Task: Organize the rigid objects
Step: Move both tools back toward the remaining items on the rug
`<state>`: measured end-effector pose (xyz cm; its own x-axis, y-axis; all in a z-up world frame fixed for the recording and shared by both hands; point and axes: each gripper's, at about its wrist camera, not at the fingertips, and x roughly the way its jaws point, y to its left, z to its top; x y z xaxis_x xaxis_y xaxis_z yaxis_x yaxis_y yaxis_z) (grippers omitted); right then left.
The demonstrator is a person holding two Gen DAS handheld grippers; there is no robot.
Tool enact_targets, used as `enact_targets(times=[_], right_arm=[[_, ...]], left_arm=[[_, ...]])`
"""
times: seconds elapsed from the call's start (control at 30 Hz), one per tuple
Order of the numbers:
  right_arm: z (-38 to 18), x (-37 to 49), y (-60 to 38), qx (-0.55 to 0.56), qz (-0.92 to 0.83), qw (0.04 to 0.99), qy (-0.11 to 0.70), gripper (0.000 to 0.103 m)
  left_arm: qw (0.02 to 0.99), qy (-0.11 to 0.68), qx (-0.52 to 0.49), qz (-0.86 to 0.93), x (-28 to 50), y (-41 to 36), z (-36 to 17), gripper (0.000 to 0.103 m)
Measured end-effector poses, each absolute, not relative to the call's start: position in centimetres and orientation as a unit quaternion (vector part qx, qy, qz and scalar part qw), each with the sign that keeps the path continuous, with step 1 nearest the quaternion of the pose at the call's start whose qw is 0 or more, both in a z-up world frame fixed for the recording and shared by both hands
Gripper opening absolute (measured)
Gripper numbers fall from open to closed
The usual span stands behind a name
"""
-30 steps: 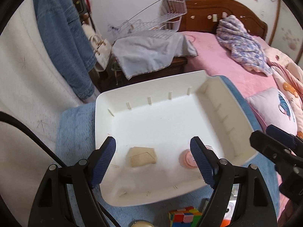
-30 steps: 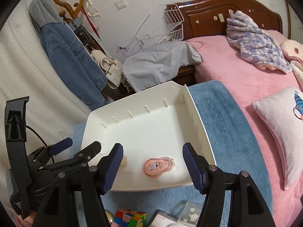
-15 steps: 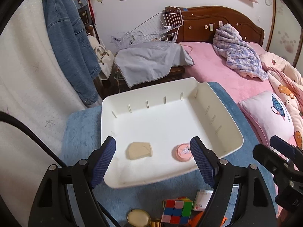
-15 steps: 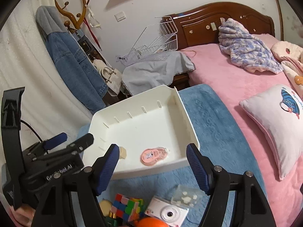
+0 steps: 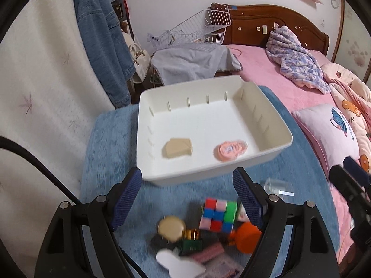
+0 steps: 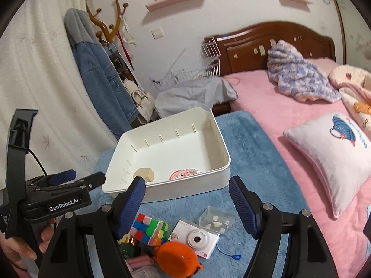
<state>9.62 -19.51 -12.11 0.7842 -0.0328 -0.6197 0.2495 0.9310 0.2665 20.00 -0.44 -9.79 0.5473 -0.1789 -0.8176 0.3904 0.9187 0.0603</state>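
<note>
A white bin (image 5: 190, 84) lies on a blue mat; inside it are a beige block (image 5: 177, 148) and a pink round item (image 5: 229, 150). My left gripper (image 5: 187, 199) is open and empty, hovering over the mat between the bin and a pile of objects. In that pile are a colour cube (image 5: 219, 214), an orange ball-shaped thing (image 5: 245, 236) and a gold-lidded jar (image 5: 171, 228). My right gripper (image 6: 187, 197) is open and empty, just in front of the bin (image 6: 185, 187). Below it lie the cube (image 6: 149, 228), a white camera (image 6: 197, 238), a clear box (image 6: 216, 220) and the orange thing (image 6: 177, 259).
The blue mat (image 6: 250, 143) lies on a pink bed (image 6: 266, 97) with a pillow (image 6: 329, 153) to the right. A denim jacket (image 5: 102, 37) hangs at the left, and a wire basket (image 5: 199, 30) sits behind the bin. A hand (image 6: 20, 247) holds the left gripper (image 6: 76, 180).
Both grippers drew back from the bin toward me, so the pile of objects on the mat has come into view. The right jaws stand somewhat wider than before.
</note>
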Motion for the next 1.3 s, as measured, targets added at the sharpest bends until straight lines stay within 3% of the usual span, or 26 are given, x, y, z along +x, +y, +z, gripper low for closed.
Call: enact_targets(times=[0.2,0.3,0.63,1.3], right_arm=[[-11.5,6.3,-17.4,0.118,-0.069,0.948,0.286,0.075],[-11.2,4.6,-16.3,0.08,-0.061,0.958,0.269,0.082],[-11.6,0.8,-13.6,-0.024,-0.037,0.97,0.238,0.082],[-19.2,0.7,-9.8,-0.218,0.044,0.922,0.317,0.082]], left_arm=[[0.859,0.475,0.106,-0.158,17.3,1.4,-10.6,0.083],[0.853,0.491,0.097,-0.151,16.1,2.3,-10.8,0.083],[0.827,0.539,0.064,-0.146,13.3,4.2,-12.8,0.083],[0.695,0.702,-0.125,-0.093,12.4,6.4,-19.8,0.092]])
